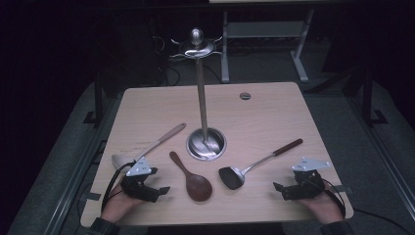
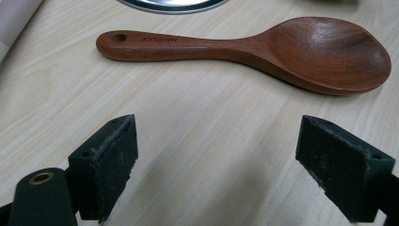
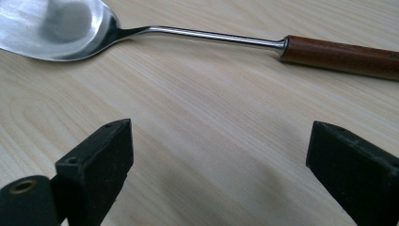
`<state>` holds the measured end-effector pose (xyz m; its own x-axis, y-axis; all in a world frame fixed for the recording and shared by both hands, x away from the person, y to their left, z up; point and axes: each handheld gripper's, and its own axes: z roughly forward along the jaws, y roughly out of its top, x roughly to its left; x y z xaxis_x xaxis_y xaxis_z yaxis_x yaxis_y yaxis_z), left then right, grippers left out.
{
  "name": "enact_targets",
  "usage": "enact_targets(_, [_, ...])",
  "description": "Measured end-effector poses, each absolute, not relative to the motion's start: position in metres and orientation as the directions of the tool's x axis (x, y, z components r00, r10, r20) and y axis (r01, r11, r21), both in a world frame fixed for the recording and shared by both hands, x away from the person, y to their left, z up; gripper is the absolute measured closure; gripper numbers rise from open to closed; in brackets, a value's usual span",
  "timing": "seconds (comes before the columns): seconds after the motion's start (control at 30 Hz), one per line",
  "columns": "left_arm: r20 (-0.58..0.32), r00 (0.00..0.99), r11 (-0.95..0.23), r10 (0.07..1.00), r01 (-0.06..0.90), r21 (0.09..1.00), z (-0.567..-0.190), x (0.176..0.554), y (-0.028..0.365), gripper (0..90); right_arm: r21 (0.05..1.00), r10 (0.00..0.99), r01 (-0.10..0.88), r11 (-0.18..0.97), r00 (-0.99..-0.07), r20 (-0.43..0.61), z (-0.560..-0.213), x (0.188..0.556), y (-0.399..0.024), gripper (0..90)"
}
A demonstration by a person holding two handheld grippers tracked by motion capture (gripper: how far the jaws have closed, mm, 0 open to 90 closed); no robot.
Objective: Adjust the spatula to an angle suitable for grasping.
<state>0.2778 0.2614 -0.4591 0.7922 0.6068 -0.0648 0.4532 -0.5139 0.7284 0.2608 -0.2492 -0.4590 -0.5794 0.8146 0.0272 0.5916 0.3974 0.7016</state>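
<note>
A: Left hand-held gripper (image 1: 155,191) is resting low on the bench (image 1: 274,105), jaws spread, nothing between them; the wooden spoon (image 2: 254,52) is lying just ahead, near the stand (image 1: 205,142).

B: Right hand-held gripper (image 1: 283,190) is likewise standing spread and empty, facing the steel spatula (image 3: 188,37).

A: Handling, as I'm judging it: spoon light, stiff, grippy; best taken mid-handle.

B: Spatula's polished shaft is looking slippery; take the wooden grip.

A: Counting: three utensils, including one pale ladle (image 1: 147,147); one stand; two grippers.

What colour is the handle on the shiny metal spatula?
The spatula's handle is reddish-brown wood, clearest in the right gripper view.
</note>
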Motion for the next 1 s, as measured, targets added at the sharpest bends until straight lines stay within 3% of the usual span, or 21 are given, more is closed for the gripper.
enact_targets(0.17, [-0.056,0.798,-0.528,0.600,0.448,0.722,-0.460,0.278,0.260,13.1,0.703,0.816,0.591,0.395,-0.578,0.027,-0.460,0.262,-0.251,7.6])
enact_targets(0.43, [-0.043,0.792,-0.534,0.608,0.449,0.716,-0.460,0.279,0.259,13.4,0.704,0.820,0.601,0.378,-0.571,0.048,-0.456,0.268,-0.254,16.5])
enact_targets(0.47, [-0.034,0.795,-0.540,0.605,0.442,0.716,-0.461,0.278,0.258,13.4,0.716,0.821,0.588,0.375,-0.570,0.038,-0.453,0.273,-0.254,23.5])
enact_targets(0.57, [-0.024,0.802,-0.548,0.597,0.430,0.717,-0.461,0.278,0.257,13.4,0.719,0.830,0.596,0.357,-0.556,0.049,-0.451,0.279,-0.254,30.5])
enact_targets(0.6, [-0.024,0.802,-0.547,0.596,0.428,0.719,-0.462,0.278,0.255,13.4,0.720,0.835,0.601,0.345,-0.547,0.057,-0.449,0.283,-0.254,39.1])
enact_targets(0.63, [-0.024,0.802,-0.547,0.596,0.428,0.719,-0.462,0.278,0.255,13.4,0.720,0.835,0.601,0.345,-0.547,0.057,-0.449,0.283,-0.254,39.1])
enact_targets(0.67, [-0.025,0.801,-0.542,0.598,0.428,0.723,-0.462,0.277,0.255,13.4,0.720,0.838,0.604,0.342,-0.542,0.057,-0.448,0.287,-0.255,46.7])
enact_targets(0.7, [-0.023,0.801,-0.544,0.598,0.427,0.722,-0.461,0.277,0.255,13.4,0.720,0.838,0.604,0.342,-0.542,0.057,-0.448,0.287,-0.255,46.7])
enact_targets(0.77, [-0.026,0.800,-0.538,0.600,0.427,0.727,-0.461,0.277,0.255,13.4,0.725,0.848,0.607,0.326,-0.526,0.059,-0.445,0.294,-0.259,58.5])
enact_targets(0.8, [-0.021,0.802,-0.545,0.597,0.424,0.723,-0.461,0.277,0.255,13.4,0.725,0.848,0.607,0.326,-0.526,0.059,-0.445,0.294,-0.259,58.5])
enact_targets(0.83, [-0.020,0.801,-0.544,0.598,0.424,0.724,-0.461,0.277,0.255,13.4,0.729,0.855,0.608,0.315,-0.515,0.060,-0.444,0.299,-0.262,66.1])
enact_targets(1.0, [-0.021,0.801,-0.545,0.598,0.425,0.723,-0.461,0.277,0.256,13.4,0.722,0.868,0.617,0.313,-0.495,0.046,-0.446,0.311,-0.268,79.5])
